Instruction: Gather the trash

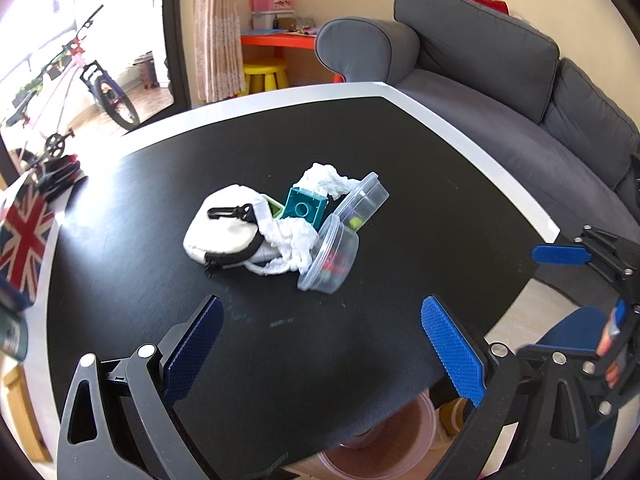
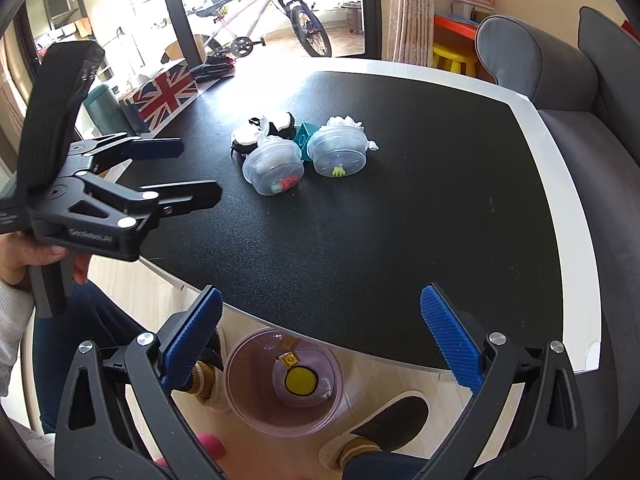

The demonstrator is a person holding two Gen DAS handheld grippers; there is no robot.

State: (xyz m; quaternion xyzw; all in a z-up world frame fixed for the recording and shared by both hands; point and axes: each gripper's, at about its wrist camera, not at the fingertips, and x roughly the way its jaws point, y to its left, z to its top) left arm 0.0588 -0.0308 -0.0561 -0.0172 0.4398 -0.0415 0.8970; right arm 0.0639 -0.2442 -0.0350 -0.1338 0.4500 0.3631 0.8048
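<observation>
A heap lies mid-table: crumpled white tissue (image 1: 296,236) (image 2: 344,122), a white zip pouch (image 1: 222,234) (image 2: 248,136), a teal block (image 1: 304,208) (image 2: 303,138) and two clear plastic tubs on their sides (image 1: 336,256) (image 1: 362,200) (image 2: 274,168) (image 2: 338,152). A clear pink bin (image 2: 284,380) stands on the floor below the table's near edge, with a yellow item inside. My left gripper (image 1: 320,344) (image 2: 196,172) is open and empty, short of the heap. My right gripper (image 2: 320,336) (image 1: 560,254) is open and empty above the bin and table edge.
The black table has a white rim (image 2: 560,184). A Union Jack box (image 2: 160,92) (image 1: 24,236) sits at its left side. A grey sofa (image 1: 500,92) stands to the right. The person's feet (image 2: 372,432) are beside the bin. A bicycle (image 2: 260,20) stands beyond.
</observation>
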